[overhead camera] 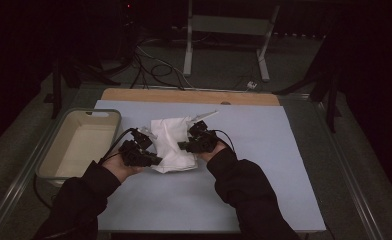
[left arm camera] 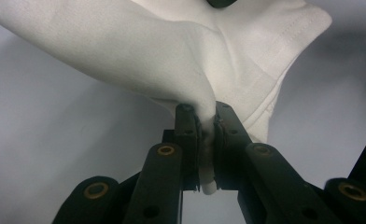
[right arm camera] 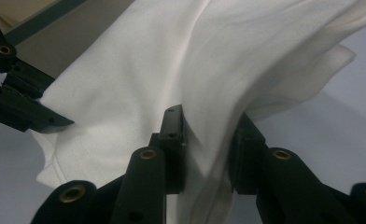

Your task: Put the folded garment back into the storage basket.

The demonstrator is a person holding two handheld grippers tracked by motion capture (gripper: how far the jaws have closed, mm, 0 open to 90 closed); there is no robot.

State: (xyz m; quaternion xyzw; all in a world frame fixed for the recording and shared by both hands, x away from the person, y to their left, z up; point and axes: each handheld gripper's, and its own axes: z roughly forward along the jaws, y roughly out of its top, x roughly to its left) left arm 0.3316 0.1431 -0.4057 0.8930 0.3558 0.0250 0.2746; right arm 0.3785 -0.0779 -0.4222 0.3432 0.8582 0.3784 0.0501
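Observation:
A crumpled white cloth (overhead camera: 171,140) lies in the middle of the pale blue table (overhead camera: 274,150), lifted a little between both hands. My left gripper (overhead camera: 155,160) pinches its near left edge; in the left gripper view the jaws (left arm camera: 204,112) are shut on a thin fold of the cloth (left arm camera: 139,51). My right gripper (overhead camera: 182,146) holds the right side; in the right gripper view a thick bunch of the cloth (right arm camera: 162,60) is clamped between its jaws (right arm camera: 209,116). The left gripper (right arm camera: 22,105) also appears at the left of that view, at the cloth's edge.
A beige plastic bin (overhead camera: 106,113) stands at the table's left edge, close to my left hand. A wooden strip (overhead camera: 184,96) runs along the far edge. Beyond the table are cables (overhead camera: 154,67) on the floor and a metal stand (overhead camera: 224,25).

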